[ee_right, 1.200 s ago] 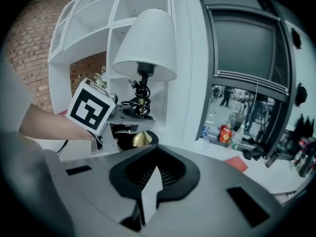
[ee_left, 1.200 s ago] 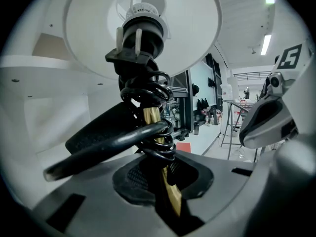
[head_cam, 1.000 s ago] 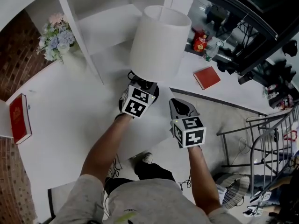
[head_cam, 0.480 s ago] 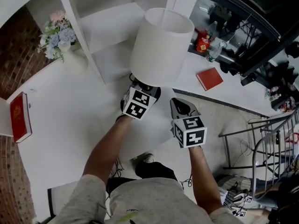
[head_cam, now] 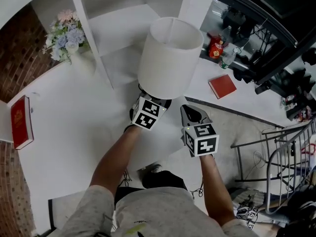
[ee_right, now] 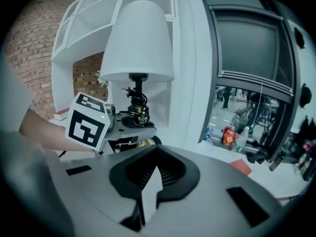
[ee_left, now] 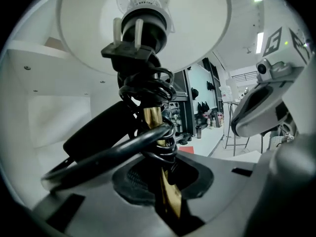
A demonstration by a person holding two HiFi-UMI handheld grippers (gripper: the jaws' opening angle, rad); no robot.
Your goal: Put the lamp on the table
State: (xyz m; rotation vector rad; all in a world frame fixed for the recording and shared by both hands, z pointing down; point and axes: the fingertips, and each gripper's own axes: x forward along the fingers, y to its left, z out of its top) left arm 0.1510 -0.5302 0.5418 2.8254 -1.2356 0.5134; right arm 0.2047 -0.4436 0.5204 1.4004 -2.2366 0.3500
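Observation:
The lamp has a white drum shade (head_cam: 170, 58) and a brass stem (ee_left: 150, 117), with a black cord and plug (ee_left: 126, 53) wound round the stem. My left gripper (head_cam: 154, 94) is shut on the stem just under the shade and holds the lamp upright above the white table (head_cam: 74, 122). The stem runs up between the jaws in the left gripper view. My right gripper (head_cam: 190, 111) hangs just to the right of it, shut and with nothing in it. In the right gripper view the lamp (ee_right: 138, 41) and the left gripper (ee_right: 131, 122) lie ahead and to the left.
A white shelf unit (head_cam: 118, 23) stands behind the lamp, with a vase of flowers (head_cam: 64, 36) to its left. One red book (head_cam: 20, 122) lies at the table's left end, another red book (head_cam: 222, 85) on the ledge at right. A metal frame (head_cam: 281, 147) stands on the floor at right.
The lamp and the left gripper sit slightly lower in the head view, with the same grip on the stem. The right gripper has stayed put.

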